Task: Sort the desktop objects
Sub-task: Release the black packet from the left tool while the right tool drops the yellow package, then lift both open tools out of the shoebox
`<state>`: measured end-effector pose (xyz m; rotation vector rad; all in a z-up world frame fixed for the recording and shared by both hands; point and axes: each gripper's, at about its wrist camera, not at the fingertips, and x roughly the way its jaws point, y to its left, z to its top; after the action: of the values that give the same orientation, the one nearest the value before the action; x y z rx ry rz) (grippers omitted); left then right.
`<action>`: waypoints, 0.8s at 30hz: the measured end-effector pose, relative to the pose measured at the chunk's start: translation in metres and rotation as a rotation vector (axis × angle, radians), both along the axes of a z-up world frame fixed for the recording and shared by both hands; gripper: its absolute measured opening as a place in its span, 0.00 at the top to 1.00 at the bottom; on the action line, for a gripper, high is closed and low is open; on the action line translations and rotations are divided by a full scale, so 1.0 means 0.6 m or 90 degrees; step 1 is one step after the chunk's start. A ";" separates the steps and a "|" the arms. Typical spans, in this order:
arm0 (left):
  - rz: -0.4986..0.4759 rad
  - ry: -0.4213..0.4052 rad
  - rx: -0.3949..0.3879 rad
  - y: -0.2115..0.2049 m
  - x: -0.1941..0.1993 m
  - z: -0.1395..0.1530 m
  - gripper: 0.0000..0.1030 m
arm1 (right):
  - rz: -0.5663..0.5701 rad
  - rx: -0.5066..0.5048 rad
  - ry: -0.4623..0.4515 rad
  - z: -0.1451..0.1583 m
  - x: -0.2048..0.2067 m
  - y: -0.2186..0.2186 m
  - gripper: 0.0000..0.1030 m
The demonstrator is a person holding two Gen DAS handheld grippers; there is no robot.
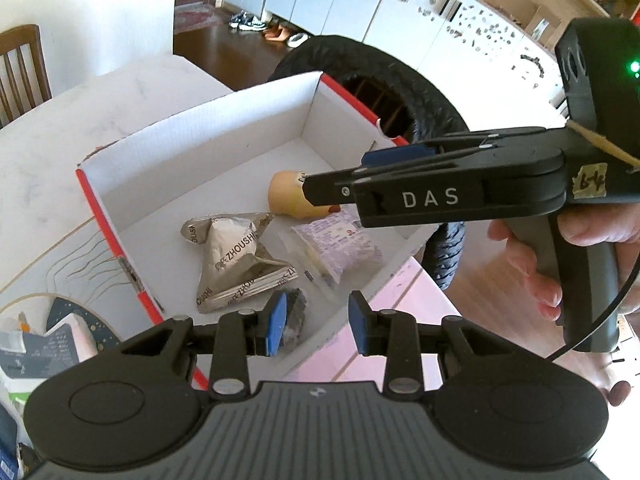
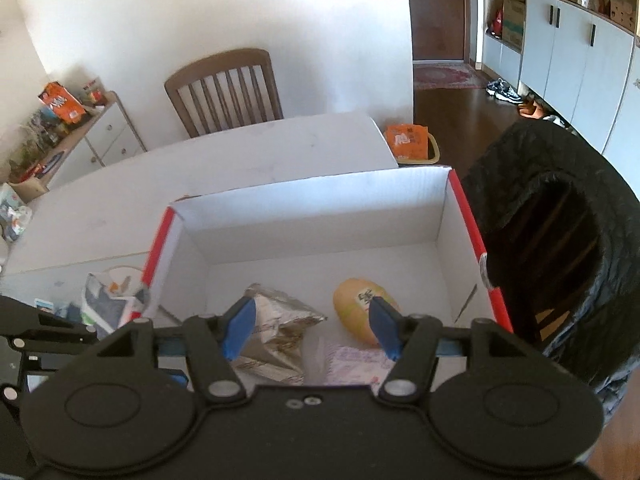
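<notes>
A white cardboard box with red edges [image 1: 192, 148] [image 2: 312, 200] stands on the table. Inside lie a silver foil packet [image 1: 236, 264] [image 2: 280, 328], a yellow egg-shaped thing [image 1: 288, 196] [image 2: 360, 312], a clear pink-printed bag [image 1: 340, 248] [image 2: 356, 364] and a small dark crumpled wrapper [image 1: 294, 316]. My left gripper [image 1: 318, 326] is open and empty above the box's near edge. My right gripper [image 2: 312, 330] is open and empty over the box; it also shows in the left wrist view [image 1: 340, 184] reaching in from the right above the yellow thing.
Loose packets and papers lie on the table left of the box [image 1: 40, 344] [image 2: 112, 296]. A chair draped in black cloth [image 1: 400, 84] [image 2: 560, 240] stands beyond the box. A wooden chair [image 2: 228, 92] stands at the table's far side. An orange bag [image 2: 408, 142] sits on the floor.
</notes>
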<state>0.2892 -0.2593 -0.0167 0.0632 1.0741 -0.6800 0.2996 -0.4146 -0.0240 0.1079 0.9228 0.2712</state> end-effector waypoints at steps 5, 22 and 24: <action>0.002 -0.015 -0.018 0.025 -0.024 0.011 0.68 | 0.005 -0.008 -0.021 0.009 -0.027 0.022 0.40; 0.008 -0.087 -0.065 0.140 -0.113 0.057 0.68 | 0.020 0.029 -0.066 0.037 -0.117 0.100 0.39; 0.014 -0.084 -0.072 0.157 -0.122 0.058 0.68 | 0.025 0.026 -0.073 0.041 -0.127 0.118 0.39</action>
<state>0.2160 -0.1648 0.0184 -0.0012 0.9064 -0.7055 0.2234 -0.3440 0.0006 0.1107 0.8064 0.3290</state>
